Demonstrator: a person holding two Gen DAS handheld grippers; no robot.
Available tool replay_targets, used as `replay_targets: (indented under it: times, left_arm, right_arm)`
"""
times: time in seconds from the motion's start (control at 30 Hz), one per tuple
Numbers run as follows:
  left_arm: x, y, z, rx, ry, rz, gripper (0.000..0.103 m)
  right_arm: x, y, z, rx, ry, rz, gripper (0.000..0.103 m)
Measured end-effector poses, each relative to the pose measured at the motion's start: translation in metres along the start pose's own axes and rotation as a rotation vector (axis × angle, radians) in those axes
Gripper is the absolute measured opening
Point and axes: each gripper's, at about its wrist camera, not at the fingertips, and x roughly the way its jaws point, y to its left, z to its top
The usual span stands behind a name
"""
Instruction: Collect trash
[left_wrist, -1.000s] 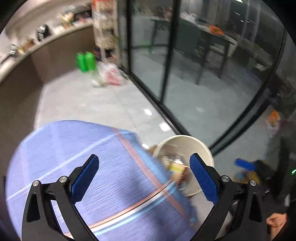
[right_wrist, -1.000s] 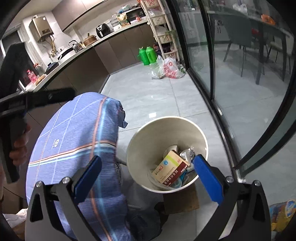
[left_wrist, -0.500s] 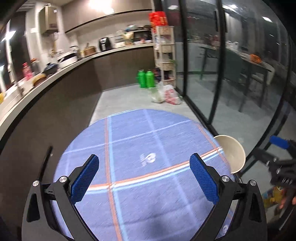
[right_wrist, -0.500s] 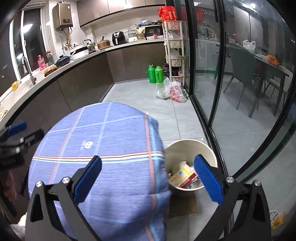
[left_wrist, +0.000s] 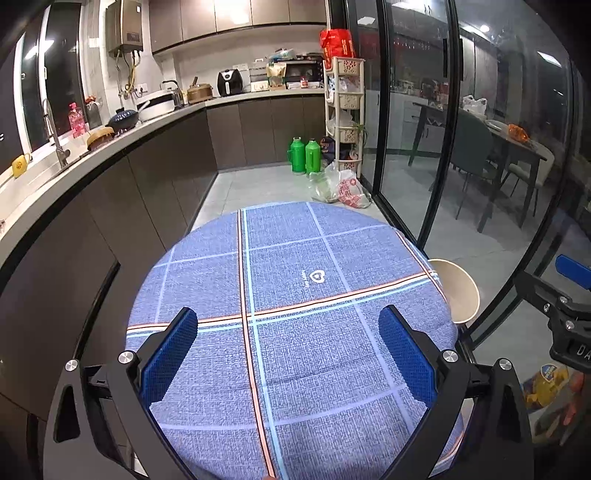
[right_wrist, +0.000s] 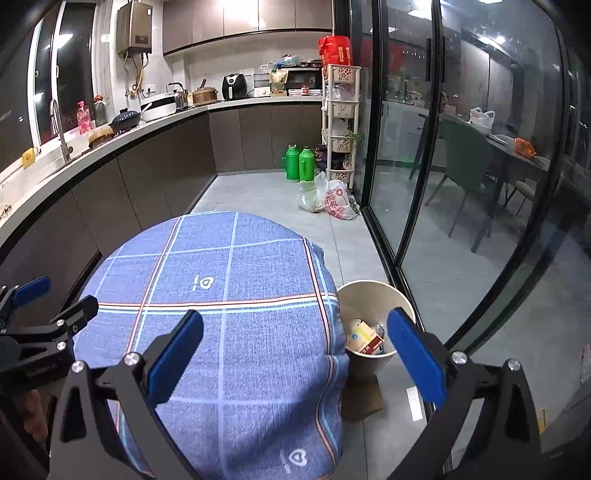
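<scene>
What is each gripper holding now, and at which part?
Nothing is held. The left gripper and the right gripper are both open above the blue checked cloth.

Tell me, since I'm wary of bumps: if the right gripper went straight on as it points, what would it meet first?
Most likely the blue checked cloth draped over the round table: the right gripper is open and empty above its edge. The trash bin sits lower, right of that line; depth is unclear.

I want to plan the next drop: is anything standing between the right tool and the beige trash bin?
Nothing visible blocks it. The open right tool is above the round beige trash bin; the blue plaid cloth-covered table only overlaps the bin's left rim.
</scene>
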Motion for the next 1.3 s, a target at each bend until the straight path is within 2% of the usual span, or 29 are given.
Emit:
replay_targets:
  times: [0.17, 0.6, 1.3]
  left_arm:
    - [-0.012, 0.005, 0.004, -0.027, -0.013, 0.013, 0.095]
    - [-0.014, -0.004, 0.014, -0.033, -0.022, -0.006, 0.095]
    - [-0.023, 0.005, 0.015, -0.057, -0.044, 0.010, 0.095]
  right_arm:
    - [-0.005, 0.001, 0.000, 0.003, 0.008, -0.010, 0.100]
    - [-0.018, -0.001, 0.005, 0.014, -0.012, -0.008, 0.100]
    - [-0.021, 0.009, 0.011, -0.015, -0.031, 0.009, 0.100]
